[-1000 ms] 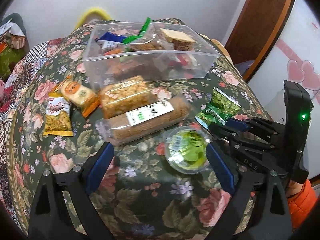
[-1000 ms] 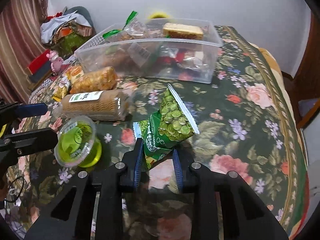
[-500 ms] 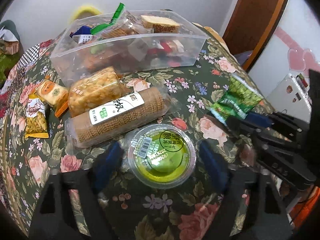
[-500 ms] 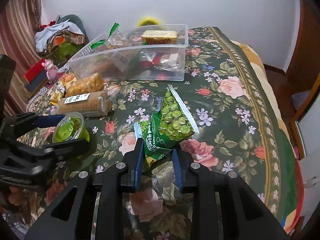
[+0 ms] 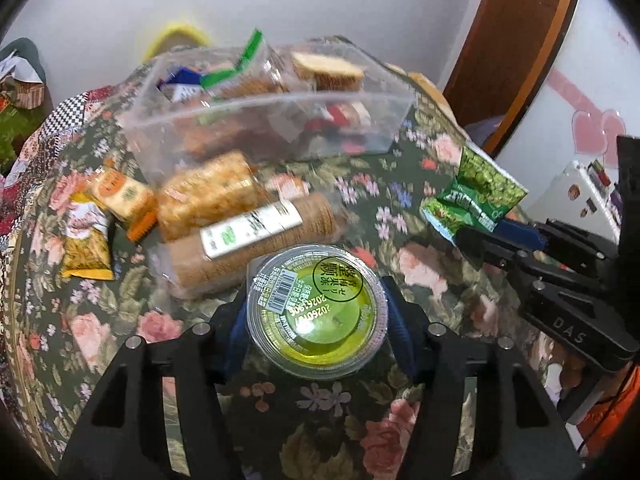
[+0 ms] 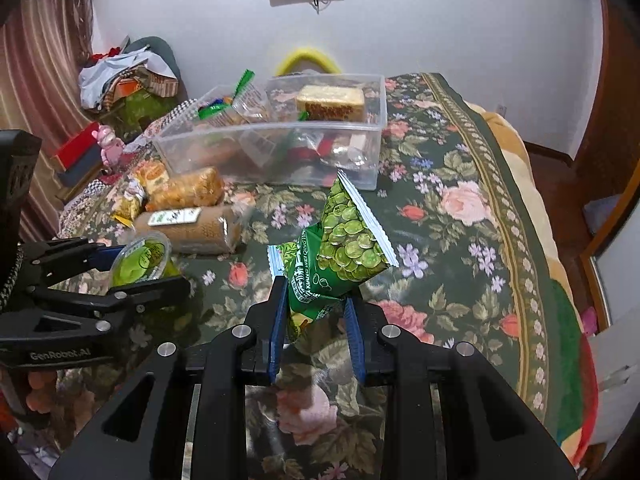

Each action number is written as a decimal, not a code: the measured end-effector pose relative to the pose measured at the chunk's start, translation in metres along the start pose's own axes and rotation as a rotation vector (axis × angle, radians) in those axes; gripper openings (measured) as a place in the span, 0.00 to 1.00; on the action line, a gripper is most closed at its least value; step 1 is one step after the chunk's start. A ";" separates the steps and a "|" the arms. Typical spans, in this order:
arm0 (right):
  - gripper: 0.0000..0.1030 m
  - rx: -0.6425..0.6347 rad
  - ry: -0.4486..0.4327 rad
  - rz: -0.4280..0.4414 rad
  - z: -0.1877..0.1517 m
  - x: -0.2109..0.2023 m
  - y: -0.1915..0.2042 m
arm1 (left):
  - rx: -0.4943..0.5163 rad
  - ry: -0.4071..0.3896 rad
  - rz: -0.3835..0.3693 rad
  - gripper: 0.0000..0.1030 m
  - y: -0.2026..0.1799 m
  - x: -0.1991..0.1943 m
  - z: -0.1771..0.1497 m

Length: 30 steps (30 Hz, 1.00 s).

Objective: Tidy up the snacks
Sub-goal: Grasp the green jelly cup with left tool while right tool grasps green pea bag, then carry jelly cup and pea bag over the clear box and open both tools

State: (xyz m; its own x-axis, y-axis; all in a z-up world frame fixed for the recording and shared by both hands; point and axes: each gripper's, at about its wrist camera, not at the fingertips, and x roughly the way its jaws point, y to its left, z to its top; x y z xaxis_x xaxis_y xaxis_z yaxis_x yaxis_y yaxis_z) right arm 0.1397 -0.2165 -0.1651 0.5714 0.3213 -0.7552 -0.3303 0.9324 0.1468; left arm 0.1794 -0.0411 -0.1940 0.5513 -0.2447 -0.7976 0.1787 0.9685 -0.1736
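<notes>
left gripper [image 5: 316, 316] clamps round clear jelly cup [image 5: 317, 311]; right gripper [image 6: 316, 316] pinches crinkly green pea packet [image 6: 340, 252].

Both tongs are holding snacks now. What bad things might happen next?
The left tongs grip the round green jelly cup by its smooth sides, so it might slip out. The right tongs pinch only the bottom corner of the green pea bag, so it may flop or swing. The clear bin looks full already; new snacks might tumble off.

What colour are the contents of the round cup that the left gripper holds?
Yellow-green, under a clear lid; the cup shows best in the left wrist view.
</notes>
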 end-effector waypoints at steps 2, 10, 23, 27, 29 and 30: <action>0.24 -0.004 -0.013 0.003 0.005 -0.002 0.002 | -0.010 -0.022 0.002 0.57 0.004 -0.010 0.005; 0.24 -0.030 -0.067 0.011 0.032 -0.003 0.011 | -0.035 -0.117 0.033 0.57 0.024 -0.036 0.039; 0.24 -0.073 -0.147 0.000 0.086 0.014 0.021 | -0.074 -0.195 0.088 0.57 0.063 -0.034 0.090; 0.24 -0.081 -0.170 -0.006 0.101 0.022 0.023 | -0.077 -0.201 0.096 0.57 0.072 -0.025 0.105; 0.24 -0.080 -0.178 -0.006 0.109 0.028 0.024 | -0.070 -0.204 0.106 0.57 0.075 -0.020 0.112; 0.24 -0.079 -0.181 -0.004 0.112 0.030 0.023 | -0.071 -0.204 0.109 0.57 0.078 -0.016 0.116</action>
State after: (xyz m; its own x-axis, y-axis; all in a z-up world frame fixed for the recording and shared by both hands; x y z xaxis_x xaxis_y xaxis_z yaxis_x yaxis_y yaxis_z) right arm 0.2334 -0.1670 -0.1126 0.6960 0.3487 -0.6277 -0.3816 0.9201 0.0881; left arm 0.2785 0.0326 -0.1278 0.7184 -0.1358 -0.6822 0.0550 0.9888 -0.1389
